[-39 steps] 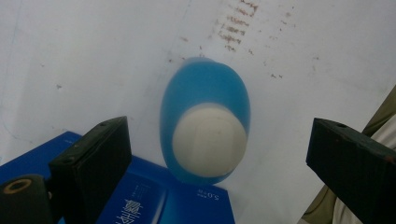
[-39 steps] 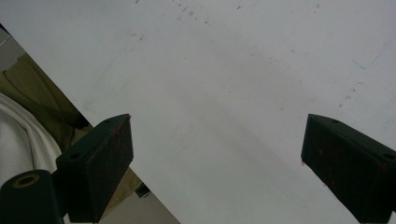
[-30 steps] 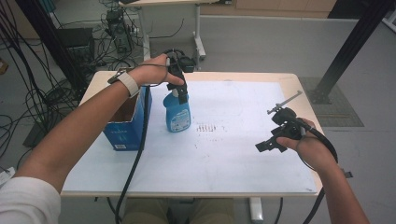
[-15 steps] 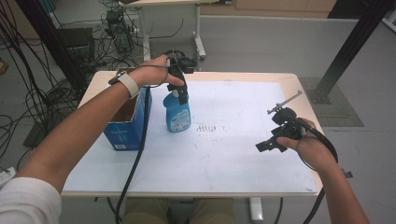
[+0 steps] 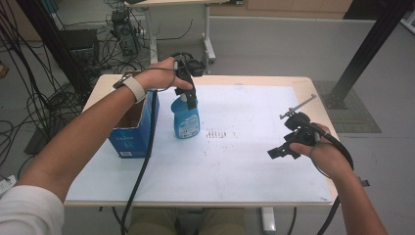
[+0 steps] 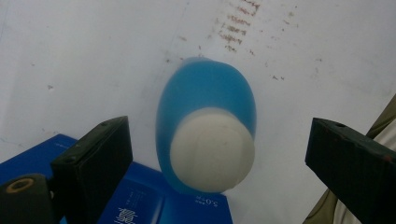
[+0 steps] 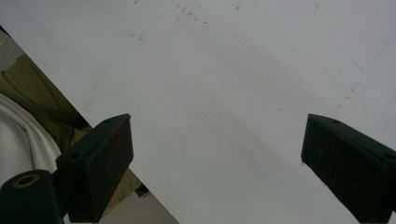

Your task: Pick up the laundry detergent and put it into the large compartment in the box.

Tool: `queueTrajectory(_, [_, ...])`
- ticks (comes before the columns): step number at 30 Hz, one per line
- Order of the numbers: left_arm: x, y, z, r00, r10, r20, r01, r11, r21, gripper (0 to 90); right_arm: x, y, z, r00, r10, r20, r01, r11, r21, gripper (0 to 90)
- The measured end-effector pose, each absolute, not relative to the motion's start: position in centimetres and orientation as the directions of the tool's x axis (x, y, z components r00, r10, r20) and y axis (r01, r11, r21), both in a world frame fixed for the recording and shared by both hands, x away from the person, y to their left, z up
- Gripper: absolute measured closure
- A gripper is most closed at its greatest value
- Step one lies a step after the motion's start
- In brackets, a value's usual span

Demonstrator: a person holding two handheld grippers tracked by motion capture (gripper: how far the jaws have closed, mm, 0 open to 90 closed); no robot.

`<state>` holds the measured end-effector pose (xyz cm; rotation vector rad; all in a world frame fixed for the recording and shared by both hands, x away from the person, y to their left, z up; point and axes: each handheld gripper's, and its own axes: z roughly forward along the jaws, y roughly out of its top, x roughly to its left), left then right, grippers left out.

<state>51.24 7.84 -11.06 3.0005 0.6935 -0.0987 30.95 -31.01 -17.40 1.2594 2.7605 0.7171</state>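
Blue box [image 5: 131,132] crowds the bottle [image 5: 186,117], seemingly touching; table's [image 5: 254,166] right lies open.

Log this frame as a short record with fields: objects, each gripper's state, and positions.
surface: white table
bottle: blue bottle with white cap, upright, beside the box
box: blue box, open top, left of bottle
left gripper: left gripper open, above the bottle, jaws either side of cap, not touching
right gripper: right gripper open, holding nothing, over bare table at right

Person: white sleeve [image 5: 27,213], pale wristband [image 5: 134,88], olive trousers [image 5: 188,221]; two black grippers, left gripper [image 5: 188,95], right gripper [image 5: 283,152], blocky fingers [image 6: 95,161], trailing black cables.
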Motion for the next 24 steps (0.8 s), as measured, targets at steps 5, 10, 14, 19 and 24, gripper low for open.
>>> queueTrajectory(5, [51.25, 7.92, -11.06, 0.895, 0.439, -0.078, 0.443, -0.895, 0.046, 7.7, 30.99, -30.9, -17.39, -0.674, 0.72, 0.165, 0.709, 0.568, 0.417, 8.9])
queueTrajectory(10, [51.32, 7.9, -11.0, 0.896, 0.437, -0.079, 0.441, -0.896, 0.044, 7.7, 30.98, -30.94, -17.41, -0.675, 0.72, 0.165, 0.709, 0.569, 0.417, 8.9])
queueTrajectory(14, [51.38, 7.9, -11.04, 0.897, 0.435, -0.08, 0.439, -0.897, 0.042, 7.7, 30.94, -31.0, -17.45, -0.673, 0.721, 0.165, 0.71, 0.568, 0.417, 8.9])
queueTrajectory(19, [51.38, 7.92, -11.04, 0.897, 0.435, -0.081, 0.439, -0.897, 0.044, 7.7, 30.92, -31.05, -17.43, -0.673, 0.721, 0.164, 0.709, 0.568, 0.417, 8.9])
queueTrajectory(24, [51.35, 7.93, -11.02, 0.895, 0.437, -0.084, 0.442, -0.896, 0.047, 7.7, 30.94, -31.05, -17.43, -0.673, 0.721, 0.165, 0.71, 0.568, 0.416, 8.9])
